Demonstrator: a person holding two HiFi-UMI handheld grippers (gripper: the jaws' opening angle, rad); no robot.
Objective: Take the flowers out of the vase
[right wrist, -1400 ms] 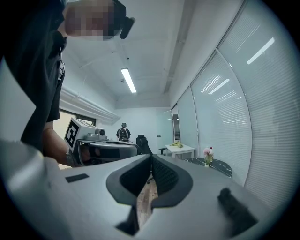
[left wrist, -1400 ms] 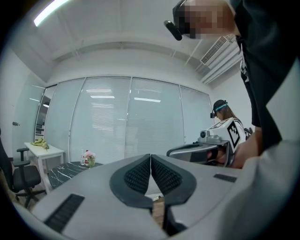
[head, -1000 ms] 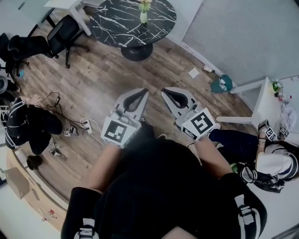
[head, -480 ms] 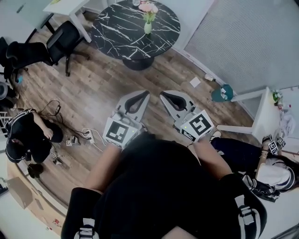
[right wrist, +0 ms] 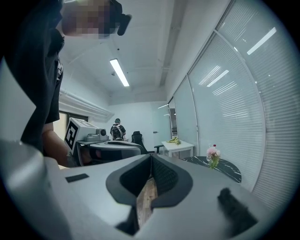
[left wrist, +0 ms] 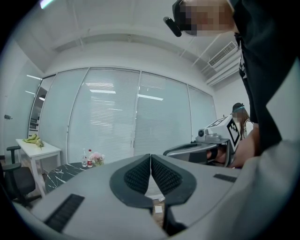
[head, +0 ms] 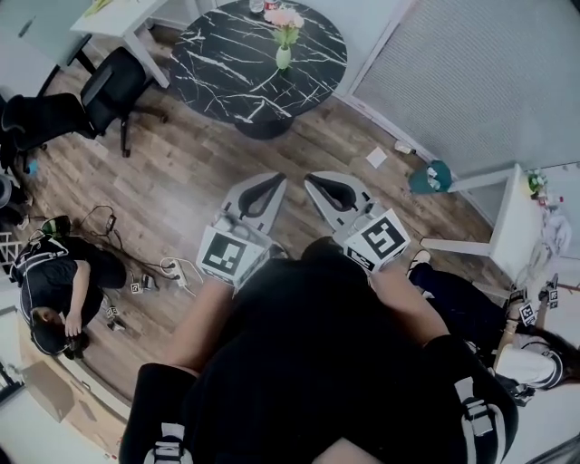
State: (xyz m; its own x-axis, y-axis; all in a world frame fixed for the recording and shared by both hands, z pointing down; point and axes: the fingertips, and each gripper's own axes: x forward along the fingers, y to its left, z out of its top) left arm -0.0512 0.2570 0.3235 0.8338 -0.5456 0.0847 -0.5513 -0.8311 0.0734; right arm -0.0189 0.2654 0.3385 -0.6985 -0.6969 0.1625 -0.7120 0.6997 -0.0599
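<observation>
Head view: the left claw point(head: 272, 183) and the right claw point(head: 315, 181) are side by side in the middle of the frame, over the wooden floor point(head: 181, 172). Both point toward the top of the frame. They are near each other but they do not touch.

The flowers point(head: 285, 18) are pink and stand in a pale green vase point(head: 284, 57). The vase stands on the round black surface point(head: 227, 63) with white veins, at the top centre of the frame, well apart from both claws. A black chair point(head: 113, 82) is to the left of the surface, and a white desk point(head: 118, 14) is in the upper left corner. A person point(head: 54, 281) sits on the floor at the lower left, near some cables.

In the left gripper view the jaws of the left claw are together. Their ribbed pads meet in one line and nothing is between them. The flowers show small at the lower left of this view, beside two bottles point(left wrist: 86, 160).

In the right gripper view the jaws of the right claw are closed too, with nothing held. Only the floor shows through the gap under the pads. The flowers and the vase are at the right of this view, far past the tips, and bananas point(right wrist: 174, 139) lie on the desk behind.
</observation>
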